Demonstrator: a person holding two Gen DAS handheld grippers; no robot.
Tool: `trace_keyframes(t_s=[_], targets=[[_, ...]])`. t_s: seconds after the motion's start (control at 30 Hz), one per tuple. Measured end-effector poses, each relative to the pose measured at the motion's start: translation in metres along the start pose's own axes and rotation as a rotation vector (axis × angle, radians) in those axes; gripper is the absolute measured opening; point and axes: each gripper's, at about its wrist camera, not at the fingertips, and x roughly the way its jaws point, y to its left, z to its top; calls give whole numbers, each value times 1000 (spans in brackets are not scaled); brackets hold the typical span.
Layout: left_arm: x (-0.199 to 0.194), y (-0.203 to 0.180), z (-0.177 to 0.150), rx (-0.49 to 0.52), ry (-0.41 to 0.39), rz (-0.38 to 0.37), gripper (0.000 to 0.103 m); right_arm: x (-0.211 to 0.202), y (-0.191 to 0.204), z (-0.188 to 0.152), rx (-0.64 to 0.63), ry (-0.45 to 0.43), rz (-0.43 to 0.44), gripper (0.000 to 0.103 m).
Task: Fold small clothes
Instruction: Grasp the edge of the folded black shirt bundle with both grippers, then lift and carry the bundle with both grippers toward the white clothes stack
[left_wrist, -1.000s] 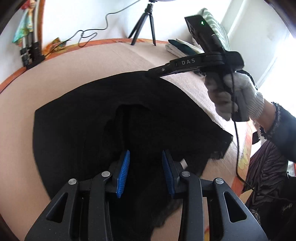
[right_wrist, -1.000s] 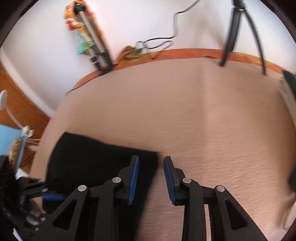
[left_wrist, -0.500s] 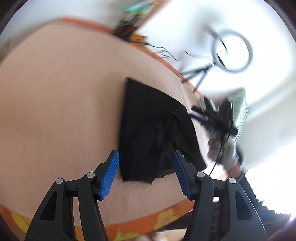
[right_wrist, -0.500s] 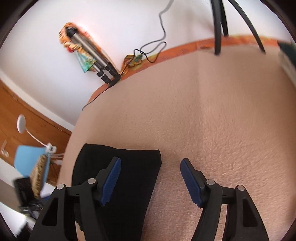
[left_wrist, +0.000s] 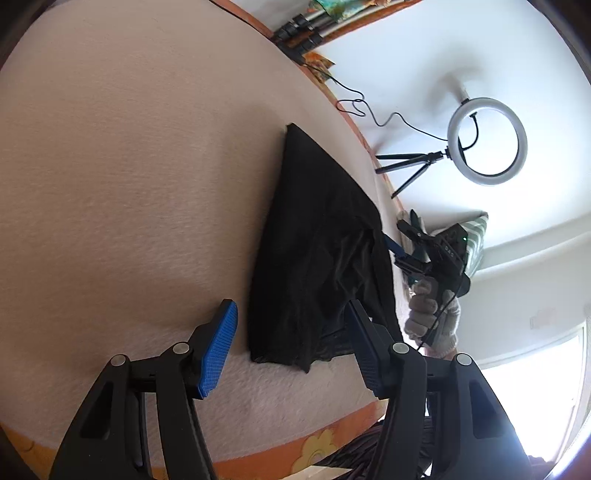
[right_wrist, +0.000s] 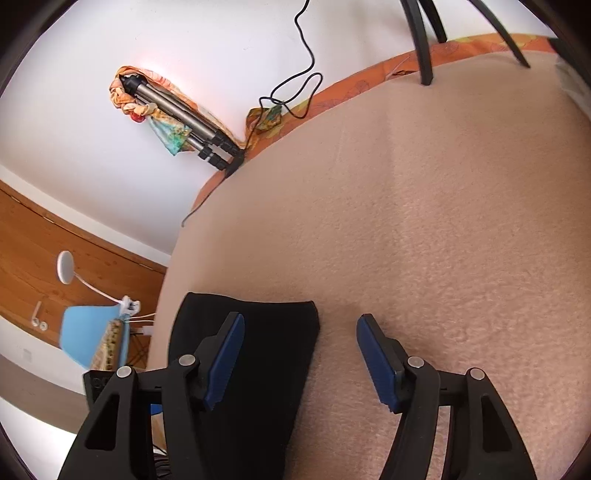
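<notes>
The black garment (left_wrist: 317, 251) is lying folded into a narrow strip on the beige blanket (left_wrist: 129, 184) of the bed, near the orange-edged side. The left hand-held gripper (left_wrist: 291, 347) is hovering with its jaws spread wide and empty over the garment's near end, where the hem is looking rumpled and uneven. The right hand-held gripper (right_wrist: 301, 356) is likewise gaping and holding nothing, poised over the far corner of the garment (right_wrist: 258, 332); from the left wrist view it is sitting just beside the cloth's long edge, in a gloved hand (left_wrist: 432, 314).

The lengthwise fold is looking done, so the step in hand is probably a regrasp between folds. The next move is likely calling for both grippers pinching one short end and carrying it over to the other, keeping the layers from sliding apart.
</notes>
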Motion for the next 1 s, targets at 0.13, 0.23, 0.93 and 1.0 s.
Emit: trace_keyframes(t_s=[0.13,0.23,0.93,1.0], targets=[[7,-7,0,34,12,-16,59,17,9,0,-51,34,48,57],[13,-12,-1,49,9,-26,59,27,14,-4,-72,42,101,56],[34,-33,-2,153,-3,84,6,36,51,-10,-166,11,10,8],[31,-33,-1,158,-17,88,6,31,57,-10,-187,-3,0,8]])
